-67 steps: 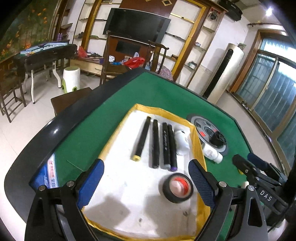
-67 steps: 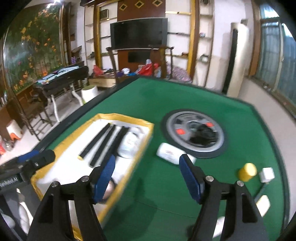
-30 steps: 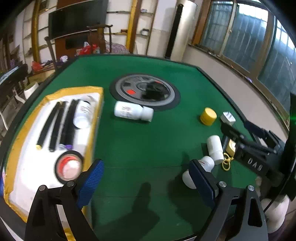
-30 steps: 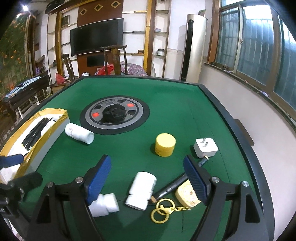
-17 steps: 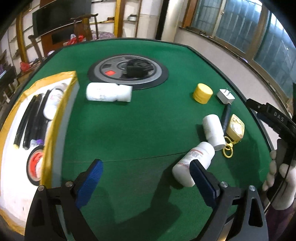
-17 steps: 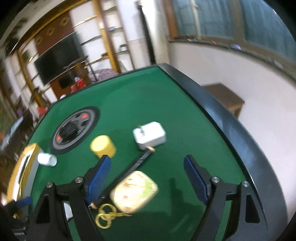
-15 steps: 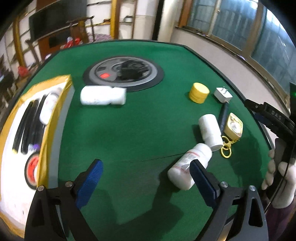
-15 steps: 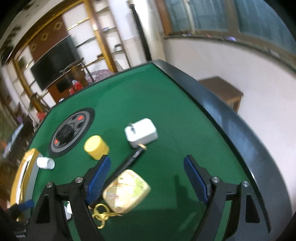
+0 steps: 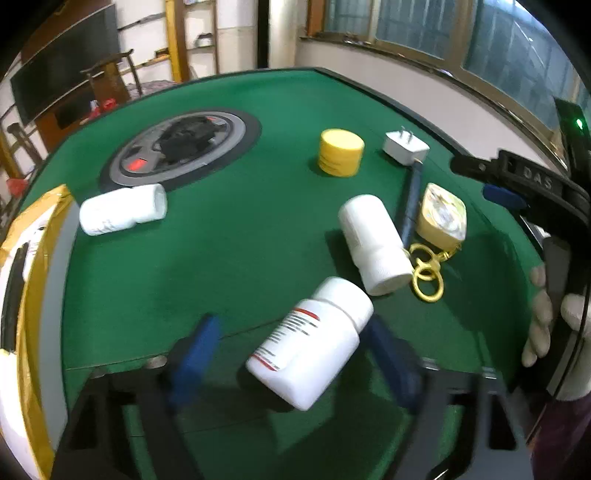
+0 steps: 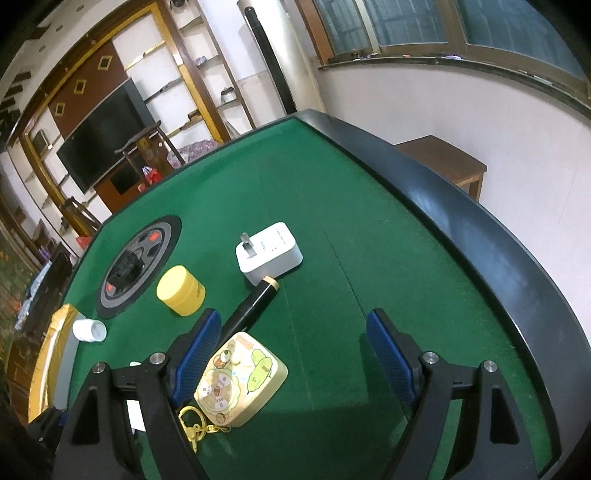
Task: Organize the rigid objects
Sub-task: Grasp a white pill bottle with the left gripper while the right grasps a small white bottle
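Both wrist views close, angled down; share yellow jar (image 9: 340,152).

Surface: green felt table (image 9: 229,236), black rim | Landmark: round grey centre panel (image 9: 177,147) | Just beside it: white bottle (image 9: 122,210) lying down; yellow-edged tray (image 9: 33,295) beyond | Right of it: yellow jar (image 9: 340,152), white plug adapter (image 9: 405,147) | Nearer than those: dark marker (image 9: 410,206), cartoon keychain (image 9: 441,216), two white bottles (image 9: 373,240) lying down

A: Walls white; a dark television (image 10: 105,140) hangs among gold-framed shelving (image 10: 207,85), a wooden chair (image 9: 110,79) before it.

B: Noted. Windows (image 10: 424,26) with dark frames line the curved side. A pale column unit (image 10: 284,62) stands beside them; a brown stool (image 10: 447,158) sits lower.
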The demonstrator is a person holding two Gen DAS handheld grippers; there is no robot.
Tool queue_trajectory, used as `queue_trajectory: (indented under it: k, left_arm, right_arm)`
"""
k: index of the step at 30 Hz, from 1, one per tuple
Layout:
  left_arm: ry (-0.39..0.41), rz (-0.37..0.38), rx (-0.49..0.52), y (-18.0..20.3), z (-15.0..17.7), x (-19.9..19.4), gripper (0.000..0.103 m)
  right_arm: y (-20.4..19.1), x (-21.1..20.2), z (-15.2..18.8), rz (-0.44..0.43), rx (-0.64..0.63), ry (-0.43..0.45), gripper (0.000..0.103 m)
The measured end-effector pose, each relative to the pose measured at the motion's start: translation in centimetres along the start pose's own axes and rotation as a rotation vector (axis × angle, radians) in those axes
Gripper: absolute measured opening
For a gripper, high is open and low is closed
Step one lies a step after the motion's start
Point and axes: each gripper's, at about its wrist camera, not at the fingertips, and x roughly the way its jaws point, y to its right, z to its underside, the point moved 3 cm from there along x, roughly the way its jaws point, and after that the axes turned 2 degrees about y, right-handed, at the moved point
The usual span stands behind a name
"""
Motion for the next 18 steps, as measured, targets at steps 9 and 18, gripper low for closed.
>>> queue_trajectory:
  k: [9, 18]
  left_arm:
    - [0.005, 0.021, 0.034, 0.7, -0.2, 0.2, 0.077]
    - [0.017, 0.110, -0.019, -0.3, -0.2, -0.4, 0.043]
  right_arm:
    - [0.1, 0.8, 0.2, 0.035, 0.005, -0.034, 0.081]
    - [0.2, 1.0, 0.3, 0.049, 0.012, -0.042, 0.081]
